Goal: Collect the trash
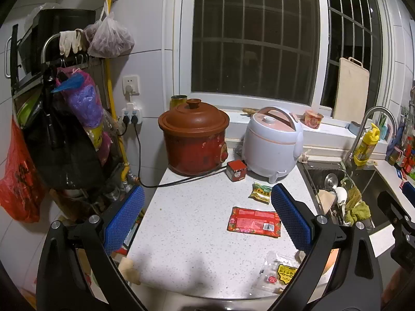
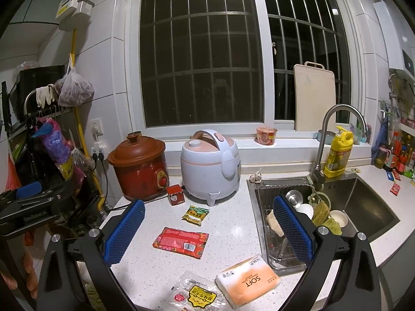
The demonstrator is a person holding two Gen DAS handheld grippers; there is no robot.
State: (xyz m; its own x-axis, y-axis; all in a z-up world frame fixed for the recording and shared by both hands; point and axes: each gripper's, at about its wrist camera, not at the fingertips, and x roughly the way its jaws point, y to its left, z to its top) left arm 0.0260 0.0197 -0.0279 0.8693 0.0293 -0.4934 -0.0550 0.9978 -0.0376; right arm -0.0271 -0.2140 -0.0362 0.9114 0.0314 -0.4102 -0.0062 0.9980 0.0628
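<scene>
Three wrappers lie loose on the countertop [image 2: 233,235]: a red wrapper [image 2: 180,242] mid-counter, a small green-and-yellow packet [image 2: 195,215] behind it toward the back edge near the white rice cooker [image 2: 210,165], and a clear wrapper with a yellow label [image 2: 198,296] at the front edge. An orange tissue pack [image 2: 247,281] sits just beside the clear one, near the sink [image 2: 363,207]. No bin or bag meant for the trash is plainly identifiable.

Both tongs stand with jaws apart and nothing between them: the left gripper [image 1: 207,220] hovers over the counter's left part, the right gripper [image 2: 207,229] frames the red wrapper. The scene reads as an approach to a pickup; the red wrapper lies flat, so a grab calls for lowering the pads to the surface and pinching an edge.

Only the right view shows the tissue pack whole and more small packets on the counter beyond the sink; the left view shows the bags hanging on the rack [image 1: 52,119] larger.
</scene>
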